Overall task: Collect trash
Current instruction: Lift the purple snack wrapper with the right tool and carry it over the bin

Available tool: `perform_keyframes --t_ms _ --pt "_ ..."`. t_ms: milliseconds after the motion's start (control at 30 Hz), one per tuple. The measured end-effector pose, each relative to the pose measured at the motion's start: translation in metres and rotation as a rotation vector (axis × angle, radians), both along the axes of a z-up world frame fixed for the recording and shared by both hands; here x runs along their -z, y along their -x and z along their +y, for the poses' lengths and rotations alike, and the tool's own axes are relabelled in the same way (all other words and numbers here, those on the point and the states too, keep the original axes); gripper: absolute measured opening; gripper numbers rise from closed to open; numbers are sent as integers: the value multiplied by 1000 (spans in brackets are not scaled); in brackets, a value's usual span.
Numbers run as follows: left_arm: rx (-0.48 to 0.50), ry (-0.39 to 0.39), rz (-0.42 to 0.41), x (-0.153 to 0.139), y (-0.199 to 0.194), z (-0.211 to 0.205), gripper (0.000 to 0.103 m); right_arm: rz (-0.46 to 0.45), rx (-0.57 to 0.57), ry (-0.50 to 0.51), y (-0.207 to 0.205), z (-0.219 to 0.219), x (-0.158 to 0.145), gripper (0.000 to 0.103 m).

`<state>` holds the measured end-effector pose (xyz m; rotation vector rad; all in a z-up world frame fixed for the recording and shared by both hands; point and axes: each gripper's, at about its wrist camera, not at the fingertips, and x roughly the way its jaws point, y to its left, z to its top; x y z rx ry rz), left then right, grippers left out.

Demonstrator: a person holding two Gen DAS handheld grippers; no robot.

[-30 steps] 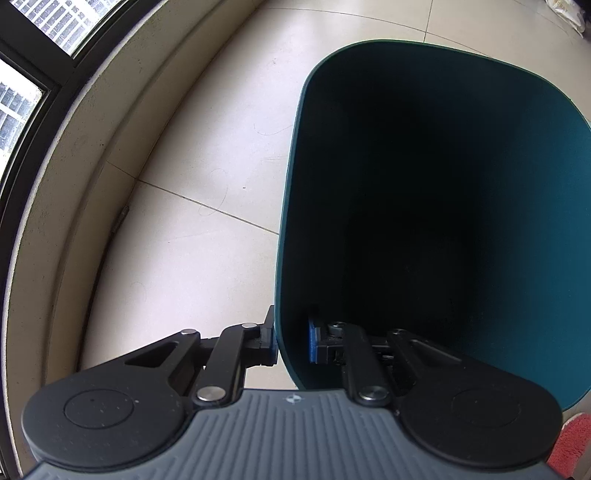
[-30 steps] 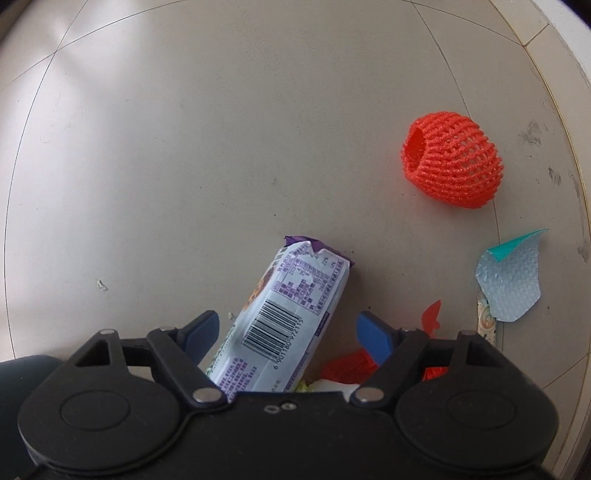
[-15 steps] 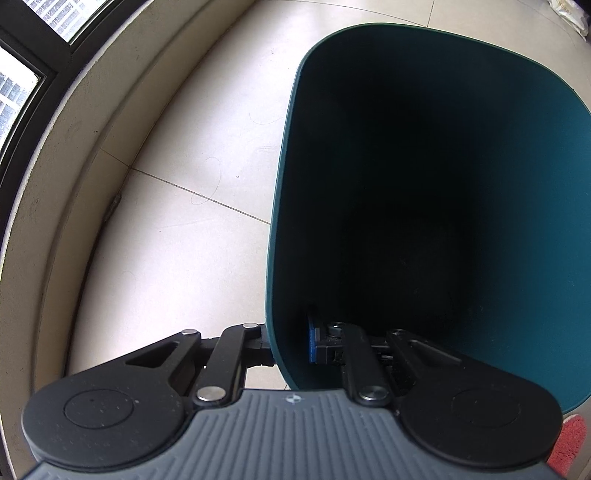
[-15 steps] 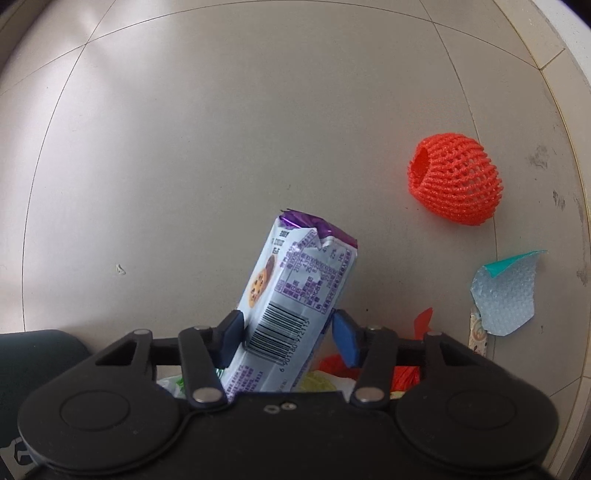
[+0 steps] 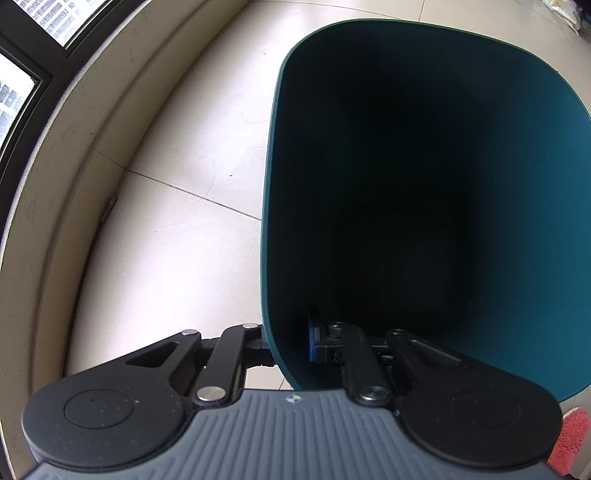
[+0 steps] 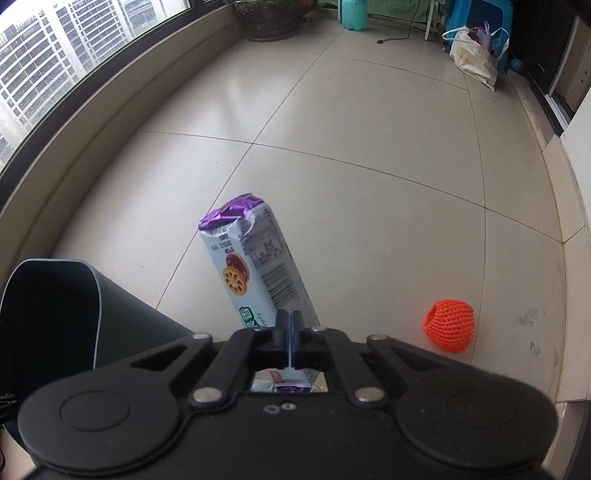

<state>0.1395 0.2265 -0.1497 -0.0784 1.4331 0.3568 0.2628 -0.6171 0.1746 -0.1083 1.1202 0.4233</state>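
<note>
My left gripper [image 5: 290, 341] is shut on the near rim of a dark teal trash bin [image 5: 535, 177]; its inside looks dark and empty. The bin also shows in the right wrist view [image 6: 55, 310] at lower left. My right gripper [image 6: 290, 325] is shut on a white and purple biscuit wrapper [image 6: 251, 262] and holds it up off the floor, pointing forward. An orange foam fruit net [image 6: 448, 326] lies on the tiled floor to the right.
A low beige ledge under a window [image 5: 48, 155] curves along the left. Far back stand a plant pot [image 6: 271, 18], a teal bottle [image 6: 352, 14], a white bag [image 6: 472, 55] and a blue stool [image 6: 480, 18]. A red cloth [image 5: 570, 439] shows at the lower right.
My right gripper has closed on the biscuit wrapper and lifted it off the floor, tilting up so the room comes into view. The left gripper keeps its hold on the bin rim.
</note>
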Motion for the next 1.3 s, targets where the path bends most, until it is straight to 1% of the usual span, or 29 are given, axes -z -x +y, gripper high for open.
perform_keyframes --t_ms 67,100,133,200,267,333,467,533,567,600,633,700,800,833,867,900,967,1000,1033,1200,1300 --pt "9 9 3 -1 0 1 13 -63 -48 47 9 12 -13 0" --pt "6 9 0 0 -1 1 13 -79 -86 67 11 17 -15 0" --pt "7 11 -2 -1 -1 3 13 -76 -99 74 10 18 -13 0" --pt "7 14 -6 -2 -3 7 13 -41 -89 107 1 17 5 1" --pt "8 13 -4 -2 -4 8 13 4 -76 112 -12 17 29 2" --pt "5 13 0 -2 -7 11 13 31 -66 122 -25 20 50 14" --pt "8 15 11 -1 -11 16 13 117 -16 73 -58 33 100 22" --pt "20 8 22 -2 -15 16 13 147 8 43 -71 44 120 35" --pt "28 3 28 -2 -17 16 13 163 15 25 -73 49 136 38" --pt "37 -3 32 0 -18 14 14 173 20 18 -79 53 145 47" --pt "44 -5 36 0 -20 14 14 185 25 8 -83 58 160 58" --pt "54 1 46 0 -24 17 14 218 33 -13 -97 70 193 65" --pt "59 14 59 1 -30 23 14 281 80 1 -113 83 233 65" --pt "65 14 63 1 -32 23 14 299 90 2 -116 86 241 65" --pt "69 12 66 1 -34 24 14 322 103 6 -116 95 255 65" --pt "73 11 71 4 -38 20 14 332 107 15 -117 101 262 65" --pt "75 14 77 4 -40 21 14 334 105 44 -119 113 276 69" --pt "74 15 78 4 -42 20 14 336 102 53 -120 117 281 74" --pt "73 17 81 9 -44 19 14 340 104 65 -122 121 289 76" --pt "86 18 85 12 -47 18 15 401 141 75 -125 133 315 76" --pt "91 15 84 14 -48 14 15 400 133 114 -122 138 326 72"
